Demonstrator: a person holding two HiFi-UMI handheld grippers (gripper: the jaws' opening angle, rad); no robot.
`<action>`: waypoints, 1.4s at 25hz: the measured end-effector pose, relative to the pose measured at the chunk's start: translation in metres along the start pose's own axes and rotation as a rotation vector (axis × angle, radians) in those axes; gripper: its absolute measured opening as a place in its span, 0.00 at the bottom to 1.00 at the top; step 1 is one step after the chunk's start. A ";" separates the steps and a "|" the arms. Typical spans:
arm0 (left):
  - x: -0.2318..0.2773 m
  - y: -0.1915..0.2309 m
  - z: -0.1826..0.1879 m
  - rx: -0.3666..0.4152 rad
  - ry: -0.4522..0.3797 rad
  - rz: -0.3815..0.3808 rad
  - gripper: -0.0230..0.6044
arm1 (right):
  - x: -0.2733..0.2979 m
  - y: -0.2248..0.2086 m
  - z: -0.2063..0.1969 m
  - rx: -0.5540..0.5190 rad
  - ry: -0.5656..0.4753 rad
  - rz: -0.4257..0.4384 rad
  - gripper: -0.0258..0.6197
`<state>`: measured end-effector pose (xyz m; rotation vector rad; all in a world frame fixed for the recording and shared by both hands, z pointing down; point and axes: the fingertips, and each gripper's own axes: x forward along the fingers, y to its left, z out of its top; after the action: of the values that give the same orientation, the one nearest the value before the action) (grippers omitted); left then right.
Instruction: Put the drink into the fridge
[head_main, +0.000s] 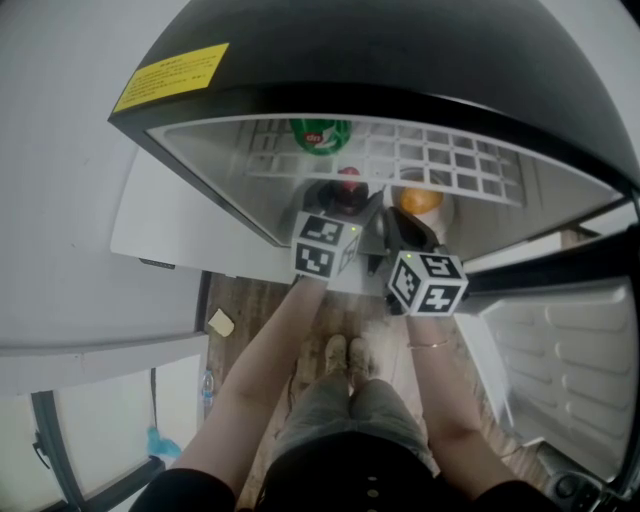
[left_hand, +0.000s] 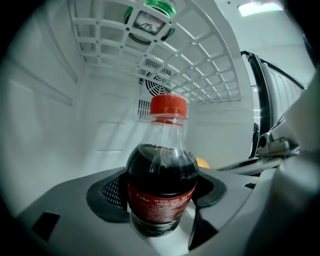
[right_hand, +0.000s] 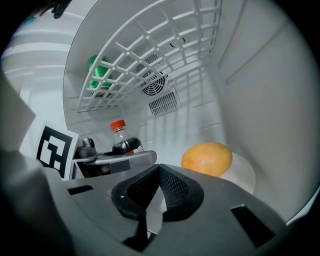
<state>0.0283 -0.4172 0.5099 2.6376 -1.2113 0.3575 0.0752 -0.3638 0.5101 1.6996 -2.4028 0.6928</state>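
L gripper (head_main: 338, 200) gripped clear plastic cola bottle w/ red cap (left_hand: 161, 175), upright inside white fridge (left_hand: 60, 125), under white wire shelf (left_hand: 200, 65). R gripper (right_hand: 159, 187) pads together, empty, near round orange fruit (right_hand: 206, 158) on white plate (right_hand: 246, 174).

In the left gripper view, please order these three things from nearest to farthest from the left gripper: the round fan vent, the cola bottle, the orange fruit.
1. cola bottle: centre, between the tongs of the left gripper.
2. orange fruit: just behind the bottle, to its right.
3. round fan vent: on the back wall, higher up.
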 end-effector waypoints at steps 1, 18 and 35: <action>0.000 -0.001 -0.001 -0.002 0.004 -0.001 0.55 | 0.000 -0.001 -0.001 0.001 0.002 -0.001 0.05; -0.003 0.001 -0.001 -0.038 0.010 0.027 0.60 | -0.005 0.006 0.000 0.029 -0.007 0.026 0.05; -0.033 -0.005 0.023 -0.051 -0.028 0.006 0.60 | -0.013 0.025 0.020 0.005 -0.036 0.056 0.05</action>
<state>0.0142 -0.3978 0.4777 2.6040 -1.2208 0.2880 0.0600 -0.3546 0.4808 1.6667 -2.4838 0.6814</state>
